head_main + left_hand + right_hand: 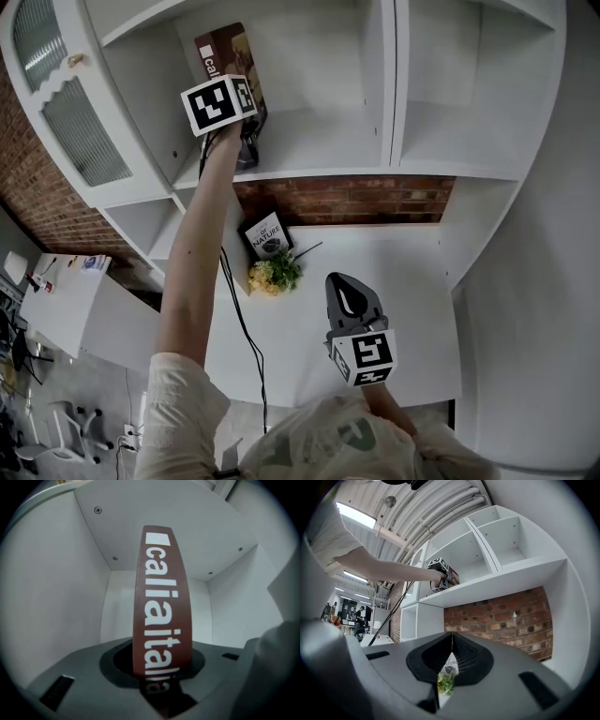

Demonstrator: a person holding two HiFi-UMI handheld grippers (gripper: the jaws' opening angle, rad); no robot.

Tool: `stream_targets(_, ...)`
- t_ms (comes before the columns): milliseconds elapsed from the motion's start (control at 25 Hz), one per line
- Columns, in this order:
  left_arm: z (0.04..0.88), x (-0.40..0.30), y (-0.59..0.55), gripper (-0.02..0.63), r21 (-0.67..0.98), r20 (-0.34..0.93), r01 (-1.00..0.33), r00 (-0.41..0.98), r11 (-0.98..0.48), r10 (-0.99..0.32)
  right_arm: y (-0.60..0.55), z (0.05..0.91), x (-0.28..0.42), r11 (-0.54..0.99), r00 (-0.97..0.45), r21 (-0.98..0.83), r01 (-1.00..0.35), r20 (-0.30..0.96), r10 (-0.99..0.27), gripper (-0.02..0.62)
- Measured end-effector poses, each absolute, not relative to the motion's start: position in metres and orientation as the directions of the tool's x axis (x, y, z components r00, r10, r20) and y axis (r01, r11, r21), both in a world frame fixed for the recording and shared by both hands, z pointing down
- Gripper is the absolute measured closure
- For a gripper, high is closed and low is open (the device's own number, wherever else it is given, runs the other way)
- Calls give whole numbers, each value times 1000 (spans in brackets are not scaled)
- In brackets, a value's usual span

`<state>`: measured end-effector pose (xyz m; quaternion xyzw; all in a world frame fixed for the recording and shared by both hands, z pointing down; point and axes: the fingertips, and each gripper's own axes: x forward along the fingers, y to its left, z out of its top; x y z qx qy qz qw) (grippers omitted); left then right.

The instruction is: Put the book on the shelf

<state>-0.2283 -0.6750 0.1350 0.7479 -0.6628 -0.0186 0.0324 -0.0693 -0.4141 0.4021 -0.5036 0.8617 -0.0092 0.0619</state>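
The book (161, 606) was clamped at its spine by the left gripper (157, 679), the jaws set partly closed on it. It was held upright inside the shelf (319, 141), close to the left wall; whether it rested on the board could not be told. The right gripper (451, 660) was closed on nothing, above the table (403, 281). 2 steps were judged left: release and withdrawal.
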Motion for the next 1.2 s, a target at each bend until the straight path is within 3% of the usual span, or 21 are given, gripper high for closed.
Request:
stream_targets(800,132,-221,-685,444,58,-26,-989,135,-136,-991,-425,422,-73,514,-514,-171,-841,-43,-856,578)
stream_targets(1200,122,-231,-678,345,86,-69,-988,120,-126,-990,-426,421,-76,527,-527,-177,-831,-49,-848,578)
